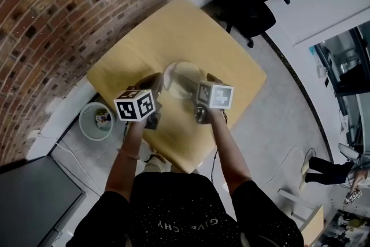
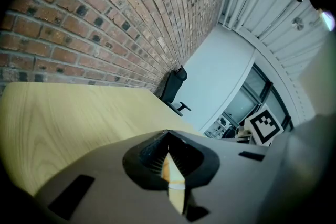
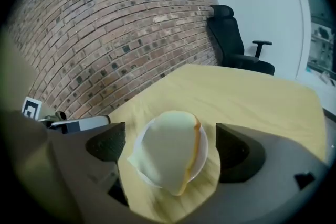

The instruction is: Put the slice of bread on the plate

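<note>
A pale slice of bread [image 3: 167, 153] with a brown crust along its right edge lies on a small white plate [image 3: 204, 153] on the wooden table [image 3: 247, 97]. My right gripper [image 3: 170, 147] stands open just above it. Its dark fingers [image 3: 236, 152] are spread wide to either side of the plate and touch nothing. In the head view the plate [image 1: 184, 79] sits mid-table between my right gripper [image 1: 203, 84] and my left gripper [image 1: 152, 84]. In its own view my left gripper [image 2: 170, 165] is shut over the table, with only a thin pale sliver showing between its jaws.
A brick wall [image 1: 69, 3] runs along the table's far left side. A black office chair [image 1: 245, 3] stands past the far corner. A white waste bin [image 1: 97, 120] sits on the floor at the table's left corner. A person [image 1: 332, 168] stands far right.
</note>
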A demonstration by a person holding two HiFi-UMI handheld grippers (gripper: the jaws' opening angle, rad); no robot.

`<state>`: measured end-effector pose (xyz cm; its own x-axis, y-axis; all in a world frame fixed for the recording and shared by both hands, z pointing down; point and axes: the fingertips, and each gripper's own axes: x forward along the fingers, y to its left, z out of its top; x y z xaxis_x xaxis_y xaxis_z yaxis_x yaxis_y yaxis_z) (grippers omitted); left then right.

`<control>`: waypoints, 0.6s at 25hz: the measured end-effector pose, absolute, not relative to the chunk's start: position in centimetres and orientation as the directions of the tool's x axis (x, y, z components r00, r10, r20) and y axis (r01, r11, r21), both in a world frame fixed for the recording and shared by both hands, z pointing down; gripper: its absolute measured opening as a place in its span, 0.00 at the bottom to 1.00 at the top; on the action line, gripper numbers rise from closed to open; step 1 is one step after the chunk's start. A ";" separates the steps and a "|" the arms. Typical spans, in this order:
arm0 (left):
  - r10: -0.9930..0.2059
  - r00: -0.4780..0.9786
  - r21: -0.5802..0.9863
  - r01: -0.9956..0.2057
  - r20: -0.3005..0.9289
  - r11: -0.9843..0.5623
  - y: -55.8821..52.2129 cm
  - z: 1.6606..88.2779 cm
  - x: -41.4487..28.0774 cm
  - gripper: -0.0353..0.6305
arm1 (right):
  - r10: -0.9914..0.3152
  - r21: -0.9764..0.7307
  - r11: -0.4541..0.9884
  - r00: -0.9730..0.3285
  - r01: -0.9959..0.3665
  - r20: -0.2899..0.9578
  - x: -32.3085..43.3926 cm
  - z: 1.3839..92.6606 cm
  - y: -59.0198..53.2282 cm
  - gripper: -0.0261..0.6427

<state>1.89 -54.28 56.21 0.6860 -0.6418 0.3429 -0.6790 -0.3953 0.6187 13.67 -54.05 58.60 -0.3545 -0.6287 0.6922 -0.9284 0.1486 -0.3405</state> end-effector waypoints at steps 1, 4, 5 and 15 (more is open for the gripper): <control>-0.641 0.687 0.621 -0.677 0.340 -0.396 -54.3 56.1 1.9 0.07 | -0.630 -0.342 0.157 -0.360 -0.927 0.688 13.6 58.4 -54.0 0.85; -0.638 0.695 0.622 -0.669 0.331 -0.406 -54.5 55.8 2.3 0.07 | -0.631 -0.363 0.159 -0.378 -0.918 0.677 13.5 57.7 -53.5 0.68; -0.637 0.697 0.622 -0.668 0.329 -0.409 -54.5 55.8 2.5 0.07 | -0.647 -0.390 0.142 -0.383 -0.910 0.660 13.7 57.3 -53.4 0.38; -0.609 0.731 0.722 -0.596 0.308 -0.350 -53.6 56.1 4.0 0.07 | -0.809 -0.947 -0.077 -0.535 -0.313 0.243 16.2 54.0 -52.8 0.06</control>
